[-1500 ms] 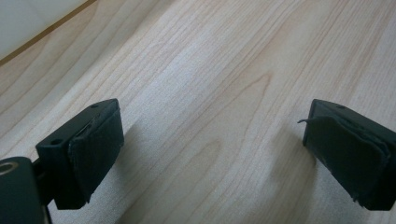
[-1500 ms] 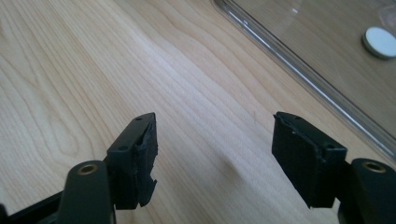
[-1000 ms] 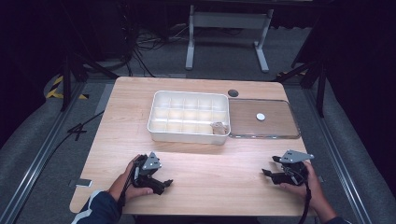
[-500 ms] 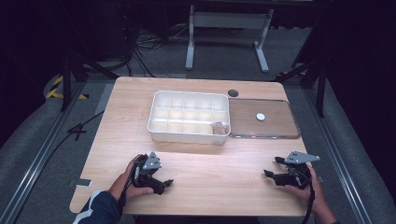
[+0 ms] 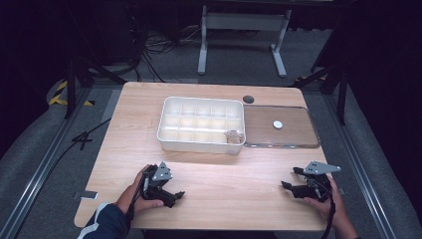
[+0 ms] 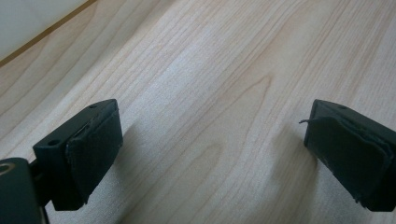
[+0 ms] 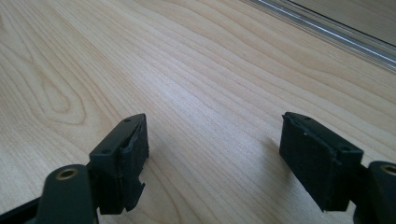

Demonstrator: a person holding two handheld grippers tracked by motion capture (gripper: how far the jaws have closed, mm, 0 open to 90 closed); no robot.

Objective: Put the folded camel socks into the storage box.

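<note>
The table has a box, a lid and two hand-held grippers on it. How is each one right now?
White compartment box: open, one small brownish item in its near right compartment.
Clear lid: off, lying flat beside the box.
Left hand-held gripper: open, holding nothing.
Right hand-held gripper: open, holding nothing.

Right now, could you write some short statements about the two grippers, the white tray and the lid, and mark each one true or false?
1. The left gripper is open, with bare table between its fingers. True.
2. The right gripper holds the crumpled brown item. False: it is open and empty; that item lies in the white compartment tray.
3. The clear lid lies flat to the right of the tray. True.
4. The lid covers the tray. False: the tray is uncovered.
</note>
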